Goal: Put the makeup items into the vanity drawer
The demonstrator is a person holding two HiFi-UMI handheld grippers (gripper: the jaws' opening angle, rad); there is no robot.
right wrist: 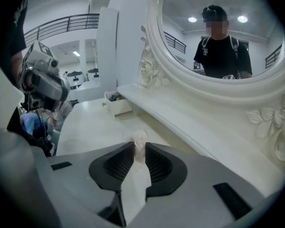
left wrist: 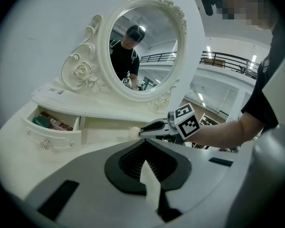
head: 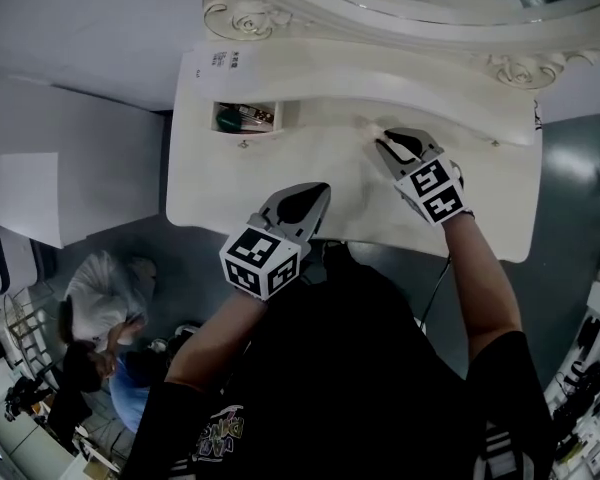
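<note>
A small pale puff (right wrist: 139,139) is pinched between the pads of my right gripper (right wrist: 139,145), just above the white vanity top (head: 270,173). From the head view that gripper (head: 378,140) is right of centre near the back ledge, and the puff (head: 364,126) shows at its tips. The open vanity drawer (head: 291,115) lies at the back left, with a green item (head: 228,120) and other makeup inside. My left gripper (head: 323,190) hovers over the front edge, shut and empty. In the left gripper view, the left gripper (left wrist: 145,141) points at the drawer (left wrist: 54,137) and the right gripper (left wrist: 141,132).
An oval mirror (left wrist: 142,46) in a carved white frame rises behind the ledge. A white cabinet (head: 70,168) stands left of the vanity. A crouching person (head: 100,308) is on the floor at the lower left. The vanity's front edge (head: 380,240) is just under my arms.
</note>
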